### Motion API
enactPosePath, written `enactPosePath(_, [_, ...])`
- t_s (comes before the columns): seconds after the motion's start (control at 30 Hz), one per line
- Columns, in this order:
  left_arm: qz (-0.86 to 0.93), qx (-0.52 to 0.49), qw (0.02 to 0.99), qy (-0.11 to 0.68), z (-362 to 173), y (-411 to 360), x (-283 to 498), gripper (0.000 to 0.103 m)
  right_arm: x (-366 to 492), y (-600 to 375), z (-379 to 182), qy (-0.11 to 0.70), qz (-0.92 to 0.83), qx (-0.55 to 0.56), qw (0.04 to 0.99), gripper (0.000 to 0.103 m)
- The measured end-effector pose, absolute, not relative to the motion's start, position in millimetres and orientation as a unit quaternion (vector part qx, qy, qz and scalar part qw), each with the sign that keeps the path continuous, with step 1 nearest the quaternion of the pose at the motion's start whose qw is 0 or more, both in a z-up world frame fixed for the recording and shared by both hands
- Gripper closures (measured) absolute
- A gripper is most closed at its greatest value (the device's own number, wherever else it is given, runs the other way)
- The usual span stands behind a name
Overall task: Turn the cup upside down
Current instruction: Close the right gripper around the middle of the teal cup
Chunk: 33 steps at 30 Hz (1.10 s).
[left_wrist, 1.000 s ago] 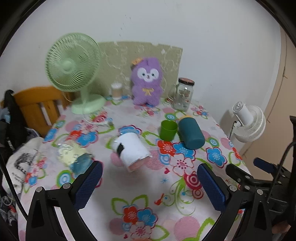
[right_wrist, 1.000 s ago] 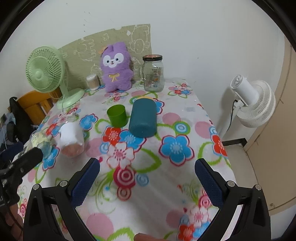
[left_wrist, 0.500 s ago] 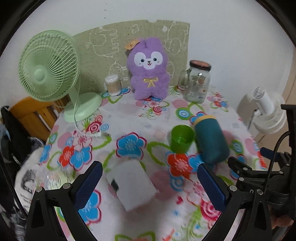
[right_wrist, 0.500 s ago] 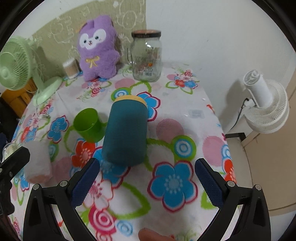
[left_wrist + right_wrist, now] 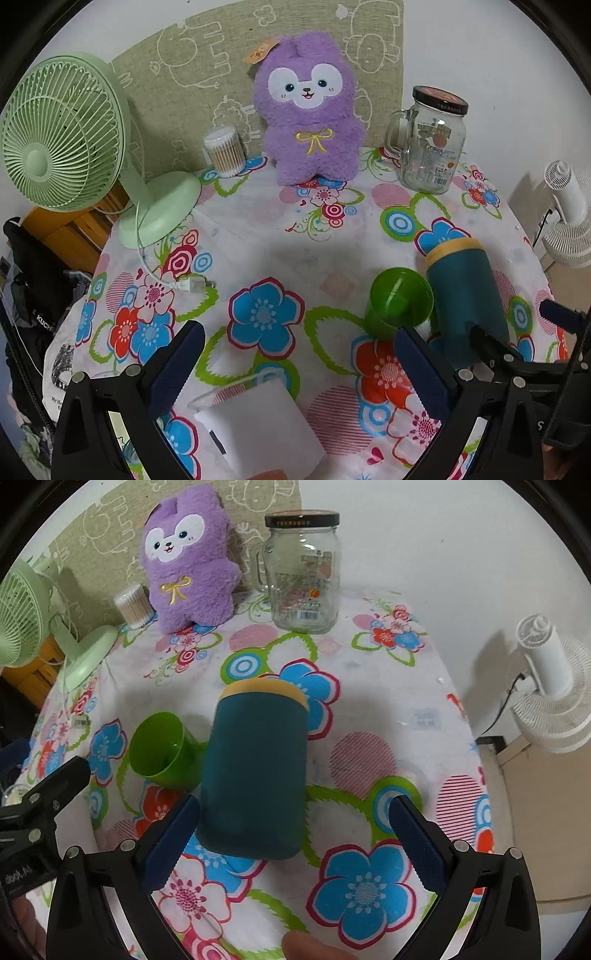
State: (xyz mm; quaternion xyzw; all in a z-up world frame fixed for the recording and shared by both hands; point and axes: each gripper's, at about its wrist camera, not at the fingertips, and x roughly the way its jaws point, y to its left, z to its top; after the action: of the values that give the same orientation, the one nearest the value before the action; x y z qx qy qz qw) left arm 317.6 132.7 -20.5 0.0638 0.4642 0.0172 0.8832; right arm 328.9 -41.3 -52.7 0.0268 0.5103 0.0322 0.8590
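Two grippers are in view, and we are finding both with jaws spread wide and grasping nothing. The right gripper is hovering low over the flowered tablecloth, its left blue pad just beside the base of the tall dark-teal cylindrical cup with a yellow rim band. That cup appears to be standing with its banded end up; we cannot tell from these views whether that end is the mouth.

We are taking the teal cup as the task's thing, though the small translucent green plastic cup is standing mouth-up and touching the teal cup's left side, so it may equally be meant.

The left gripper is hanging nearer the camera side of the teal cup, over a white cylindrical roll lying on its side.

Risks we are noting:
- The left pad, closing, may be shoving the green cup or wedging between the two cups.
- A grip so near the base may be letting the tall body swing or slip during the turn.
- The turning cup may be striking the green cup beside it.
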Motion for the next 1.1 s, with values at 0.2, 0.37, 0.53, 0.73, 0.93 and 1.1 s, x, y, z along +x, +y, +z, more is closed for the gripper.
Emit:
enactPosePath(0.2, [0.002, 0.049, 0.877, 0.478, -19, 136, 327, 0.000, 346, -35, -66, 0.535, 0.058, 0.059, 0.841, 0.000])
enactPosePath(0.37, [0.000, 0.056, 0.873, 0.484, -20, 136, 331, 0.000, 351, -32, -73, 0.542, 0.065, 0.072, 0.835, 0.006])
enactPosePath(0.53, [-0.009, 0.057, 0.866, 0.497, -26, 140, 334, 0.000, 356, -30, -83, 0.556, 0.083, 0.076, 0.824, 0.027])
enactPosePath(0.73, [-0.004, 0.063, 0.864, 0.499, -28, 143, 333, 0.000, 361, -25, -84, 0.549, 0.076, 0.056, 0.830, 0.035])
enactPosePath(0.93, [-0.004, 0.062, 0.864, 0.500, -26, 147, 331, 0.000, 359, -26, -80, 0.544, 0.078, 0.049, 0.834, 0.036])
enactPosePath(1.1, [-0.009, 0.061, 0.866, 0.496, -22, 148, 324, 0.000, 350, -30, -70, 0.534, 0.078, 0.047, 0.841, 0.036])
